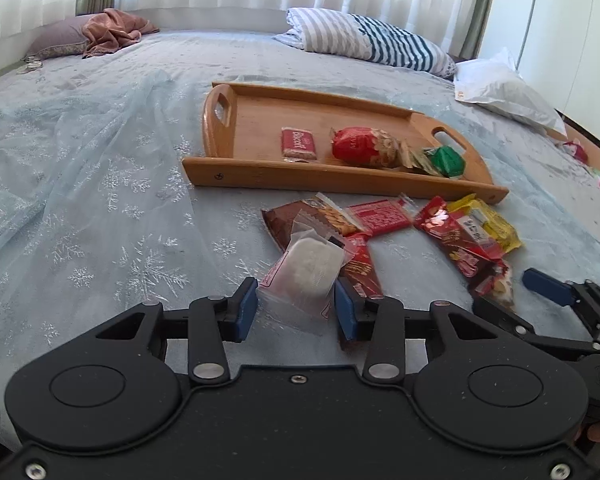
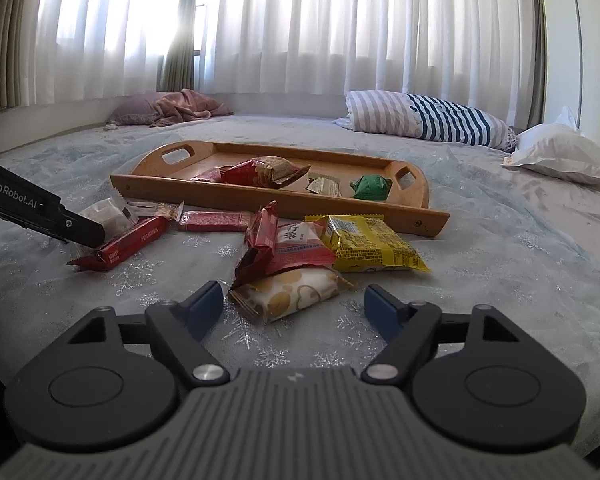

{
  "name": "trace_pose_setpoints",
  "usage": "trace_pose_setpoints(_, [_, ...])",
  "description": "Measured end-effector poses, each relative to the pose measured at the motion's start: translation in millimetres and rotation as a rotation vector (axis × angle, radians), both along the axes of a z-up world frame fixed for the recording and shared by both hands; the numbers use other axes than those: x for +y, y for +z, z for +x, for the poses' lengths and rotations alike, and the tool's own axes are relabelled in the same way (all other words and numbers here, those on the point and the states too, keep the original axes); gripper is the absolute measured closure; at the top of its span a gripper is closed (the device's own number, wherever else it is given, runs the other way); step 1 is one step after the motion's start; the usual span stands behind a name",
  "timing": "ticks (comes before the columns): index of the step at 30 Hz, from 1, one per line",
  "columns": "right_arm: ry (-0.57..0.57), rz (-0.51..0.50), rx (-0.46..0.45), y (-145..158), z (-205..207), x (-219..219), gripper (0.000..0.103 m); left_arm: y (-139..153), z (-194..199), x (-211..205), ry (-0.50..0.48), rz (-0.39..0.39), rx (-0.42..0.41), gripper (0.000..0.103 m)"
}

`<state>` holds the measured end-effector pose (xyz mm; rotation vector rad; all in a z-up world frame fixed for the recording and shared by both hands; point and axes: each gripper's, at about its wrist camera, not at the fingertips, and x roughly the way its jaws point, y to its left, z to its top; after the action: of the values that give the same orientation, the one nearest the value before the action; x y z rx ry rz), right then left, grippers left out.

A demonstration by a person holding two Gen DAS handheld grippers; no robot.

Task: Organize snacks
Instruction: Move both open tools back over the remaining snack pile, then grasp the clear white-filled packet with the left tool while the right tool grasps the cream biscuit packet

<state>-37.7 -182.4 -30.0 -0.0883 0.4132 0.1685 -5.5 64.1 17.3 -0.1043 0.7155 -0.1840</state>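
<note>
Four wrapped snacks lie in the wooden handled tray [image 1: 236, 120]: a red Biscoff packet [image 1: 299, 144], a red-and-tan bag [image 1: 364, 147], a small tan sachet [image 2: 324, 186] and a green packet [image 1: 448, 161]. Left gripper [image 1: 296, 308] clasps a clear-wrapped white cake [image 1: 310, 268] on the bedspread; right gripper [image 2: 294, 310] stands unclenched around a cream-and-gold packet [image 2: 292, 294].

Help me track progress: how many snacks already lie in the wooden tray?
4: red Biscoff pack at left, large red bag at centre, small tan packet beside it, green packet at right. Another could hide behind the bag.
</note>
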Motion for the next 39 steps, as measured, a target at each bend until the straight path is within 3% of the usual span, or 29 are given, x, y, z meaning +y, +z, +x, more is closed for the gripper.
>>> trace_pose_setpoints(3, [-0.016,-0.008,-0.001,2,-3,1,0.029,4,-6,-3,-0.014,-0.01,-0.001,0.063])
trace_pose_setpoints(9, [-0.059,-0.074,-0.017,4,-11,2,0.029,7,-13,-13,0.001,0.073,-0.046,0.057])
trace_pose_setpoints(16, [-0.135,-0.064,-0.001,8,-16,-11,0.029,5,-7,-12,-0.002,0.077,-0.058,0.054])
trace_pose_setpoints(22, [-0.263,-0.051,0.019,6,-13,-25,0.034,-1,2,-10,0.005,0.073,-0.04,0.055])
trace_pose_setpoints(30, [-0.203,-0.043,-0.026,11,-13,-22,0.037,2,3,-10,-0.002,0.038,-0.033,0.066])
trace_pose_setpoints(33, [-0.188,-0.049,-0.028,12,-8,-18,0.049,2,4,-11,0.021,0.053,-0.041,0.067])
trace_pose_setpoints(39, [-0.182,-0.072,0.002,10,5,-15,0.058,-1,11,-8,0.018,0.007,-0.021,0.067])
